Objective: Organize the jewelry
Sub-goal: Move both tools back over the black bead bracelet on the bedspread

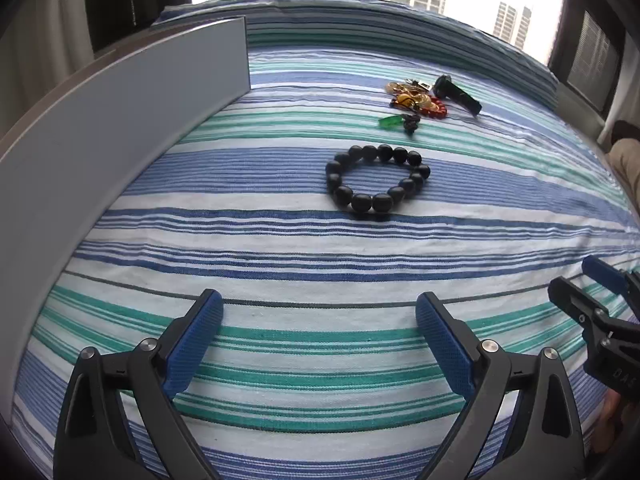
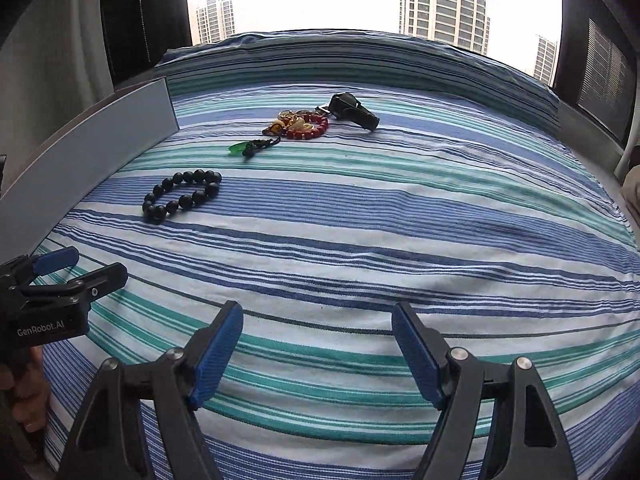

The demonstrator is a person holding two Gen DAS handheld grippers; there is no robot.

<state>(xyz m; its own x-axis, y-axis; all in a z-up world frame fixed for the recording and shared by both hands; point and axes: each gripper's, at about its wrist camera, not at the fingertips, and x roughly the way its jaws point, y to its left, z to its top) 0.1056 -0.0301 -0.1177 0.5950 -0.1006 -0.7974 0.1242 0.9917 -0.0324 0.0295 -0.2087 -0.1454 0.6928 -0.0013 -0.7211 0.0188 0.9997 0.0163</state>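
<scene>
A black bead bracelet [image 1: 378, 178] lies flat on the striped bedsheet [image 1: 280, 240], ahead of my open, empty left gripper [image 1: 319, 316]. It also shows in the right wrist view [image 2: 182, 196], far left of my open, empty right gripper [image 2: 318, 332]. Farther back lies a pile: a red bead bracelet [image 1: 434, 107] [image 2: 310, 128], gold pieces [image 1: 408, 92] [image 2: 294, 118], a green pendant on a dark cord [image 1: 394, 122] [image 2: 240, 147] and a black watch [image 1: 458, 94] [image 2: 354, 112]. The right gripper's fingers [image 1: 572, 300] show at the left view's right edge; the left gripper's fingers [image 2: 100, 278] show at the right view's left edge.
A grey board [image 1: 120, 128] [image 2: 100, 132] stands along the bed's left side. A window with high-rise buildings [image 2: 444, 0] is behind the bed. A person's leg [image 1: 628, 160] is at the right edge.
</scene>
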